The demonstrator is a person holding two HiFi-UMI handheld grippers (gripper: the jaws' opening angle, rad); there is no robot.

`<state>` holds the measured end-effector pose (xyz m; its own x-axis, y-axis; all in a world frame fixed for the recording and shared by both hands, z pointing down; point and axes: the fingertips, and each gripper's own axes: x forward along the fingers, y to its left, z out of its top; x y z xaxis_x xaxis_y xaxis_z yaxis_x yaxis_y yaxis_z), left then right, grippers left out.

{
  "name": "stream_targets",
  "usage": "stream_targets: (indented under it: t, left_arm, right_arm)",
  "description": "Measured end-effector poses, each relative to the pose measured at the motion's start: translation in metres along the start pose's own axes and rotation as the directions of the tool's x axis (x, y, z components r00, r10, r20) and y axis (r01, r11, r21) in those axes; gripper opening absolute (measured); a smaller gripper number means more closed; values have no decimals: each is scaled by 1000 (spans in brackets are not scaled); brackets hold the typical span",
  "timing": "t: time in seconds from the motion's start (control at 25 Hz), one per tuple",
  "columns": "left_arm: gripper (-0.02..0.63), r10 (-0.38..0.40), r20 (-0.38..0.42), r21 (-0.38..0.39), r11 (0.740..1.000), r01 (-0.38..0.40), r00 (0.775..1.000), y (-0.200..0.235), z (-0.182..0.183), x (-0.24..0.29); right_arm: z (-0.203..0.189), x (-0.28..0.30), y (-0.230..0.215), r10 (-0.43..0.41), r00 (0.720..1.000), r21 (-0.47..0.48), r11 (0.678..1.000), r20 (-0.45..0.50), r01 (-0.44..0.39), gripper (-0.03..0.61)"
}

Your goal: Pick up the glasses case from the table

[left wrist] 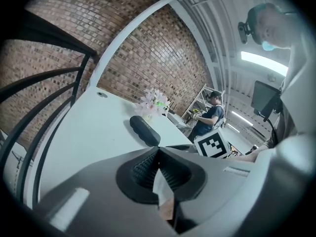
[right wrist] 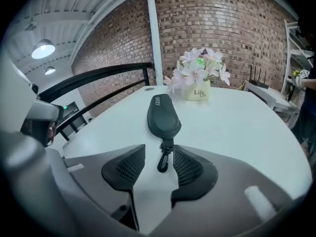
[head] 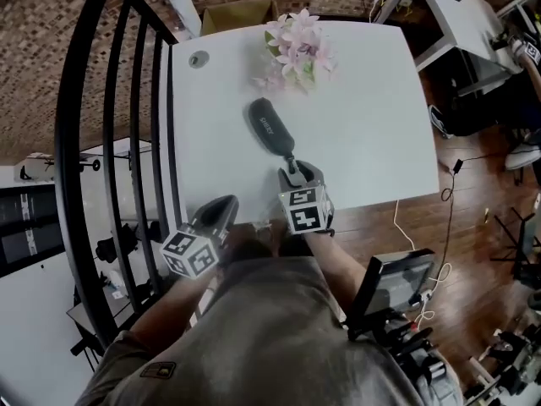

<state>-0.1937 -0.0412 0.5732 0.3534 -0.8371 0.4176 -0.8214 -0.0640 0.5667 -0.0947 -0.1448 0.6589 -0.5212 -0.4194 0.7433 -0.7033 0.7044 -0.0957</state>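
1. Nearest, the right hand-held gripper (head: 293, 171) sits low in the centre of the head view. Its jaws stand apart. In the right gripper view (right wrist: 160, 154) the two ribbed pads flank the small black clip (right wrist: 162, 161) that trails from the case's near end, and neither pad presses on it.
2. Down and to the left of it, at the near edge of the counter (head: 372, 117), is the left hand-held gripper (head: 225, 208). Its jaws are closed together with nothing between them.
3. Just past the right gripper's tips lies the glasses case (head: 269, 127). It is dark and elongated, flat on the white counter at mid-frame, with its far end slanting toward the upper left.
4. Farther on, at upper centre, a bunch of pale pink flowers (head: 296, 47) stands in a white pot (right wrist: 199, 92) lettered "Life".
5. A round grommet (head: 199, 58) marks the counter's upper-left corner.
6. A black railing (head: 110, 100) runs down the left of the frame.
7. A brick wall (right wrist: 222, 33) closes the background.
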Motion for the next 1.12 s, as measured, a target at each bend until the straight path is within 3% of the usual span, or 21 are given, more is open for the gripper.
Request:
stream_targets:
  t: [0.16,0.44,0.68,0.76,1.12]
  left_arm:
    - [2,30,-13,-17,999,-30,999,12,-5,0]
    - [2,47,-17,-31,998,-48,999,23,-3,-2]
    - [2,37,-21,-28,999,-38,999,21,0,4]
    - [2,36,-22,-28,999,-36,999,19,0,5]
    - [2,19,-21,-14,1000,-19,1000,9,3,13]
  right_arm:
    - [-2,20,-10,-28,999,-42,999,-19,27,215]
    - [-1,28,-7,-23,999,-124,992,-28,19,202]
    - [0,31,-9,4,1000,-86,996,-16,-5,183]
    - [0,30,-7,11,1000,-97,995,-20,-13,126]
    - [11,15,-6,41,999,-115,993,24,-38,123]
